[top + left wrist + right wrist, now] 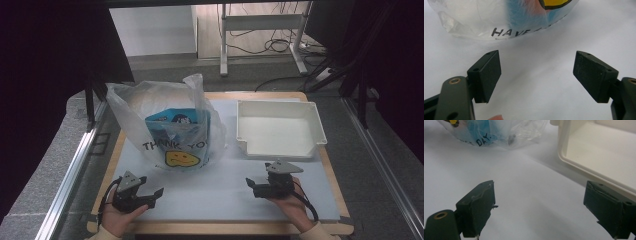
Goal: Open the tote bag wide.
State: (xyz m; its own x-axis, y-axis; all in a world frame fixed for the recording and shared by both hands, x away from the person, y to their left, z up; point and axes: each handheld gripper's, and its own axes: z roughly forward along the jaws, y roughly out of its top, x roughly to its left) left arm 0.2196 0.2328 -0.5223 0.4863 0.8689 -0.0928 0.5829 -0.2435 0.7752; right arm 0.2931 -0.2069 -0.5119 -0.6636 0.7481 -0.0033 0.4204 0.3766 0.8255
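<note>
A clear plastic bag (170, 125) printed with "THANK YOU" and a yellow smiley stands at the middle left of the white mat, with a blue packet (175, 125) inside it. In the left gripper view the bag (506, 20) lies just ahead. My left gripper (155, 196) rests near the front left, open, nothing between its pads (490, 75). To the right of the bag stands a white tray (315, 125), empty. Below the tray, my right gripper (249, 186) is open too; its own view (539, 210) shows bare mat between the jaws and the tray's rim (574, 167) at right.
The white mat (215, 190) covers a wooden table top. Metal rails run along both sides of the table (75, 165). Beyond the table stand a desk frame and loose cables (270, 45) on the floor.
</note>
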